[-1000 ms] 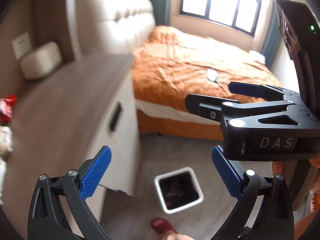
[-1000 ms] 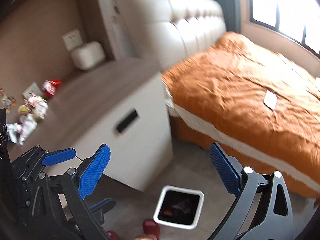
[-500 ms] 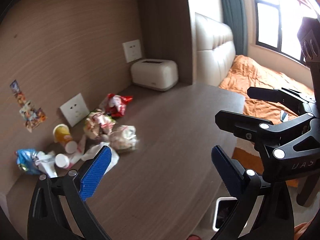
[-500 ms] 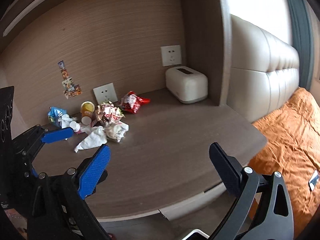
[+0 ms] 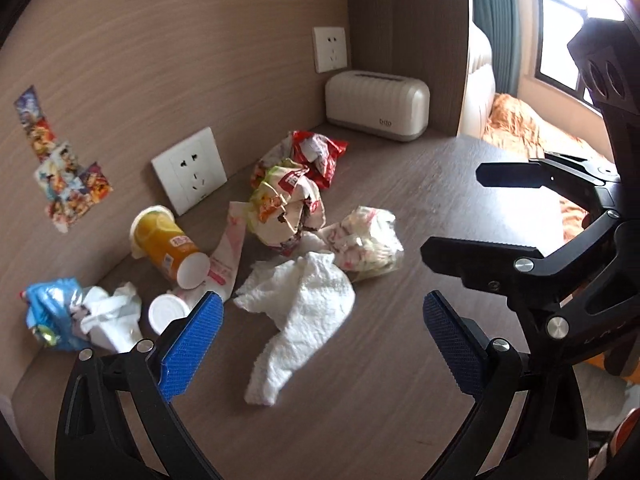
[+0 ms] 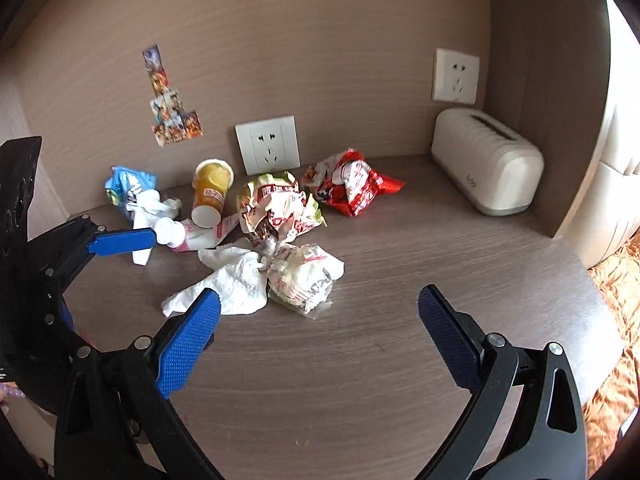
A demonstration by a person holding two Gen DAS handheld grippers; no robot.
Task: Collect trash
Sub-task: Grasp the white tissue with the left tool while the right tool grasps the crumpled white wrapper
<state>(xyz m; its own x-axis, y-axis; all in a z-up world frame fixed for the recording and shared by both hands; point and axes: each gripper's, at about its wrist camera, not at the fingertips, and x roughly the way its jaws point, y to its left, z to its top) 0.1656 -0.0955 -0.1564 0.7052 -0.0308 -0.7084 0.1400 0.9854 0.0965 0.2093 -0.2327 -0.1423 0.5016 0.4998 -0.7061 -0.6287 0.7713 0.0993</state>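
Observation:
A pile of trash lies on the brown desk. It holds a white tissue, a crumpled clear wrapper, a crumpled food wrapper, a red snack bag, a tipped orange cup, a small white bottle and a blue wrapper. My left gripper is open and empty, just in front of the tissue. My right gripper is open and empty, in front of the tissue and the clear wrapper. Each gripper shows in the other's view.
A cream tissue box stands at the desk's back right corner. Wall sockets and stickers are on the wood back panel. An orange bed lies past the desk's right edge.
Both grippers have swung from the bed and the floor bin up to the desk and closed in on the trash pile. Both stayed open and empty.

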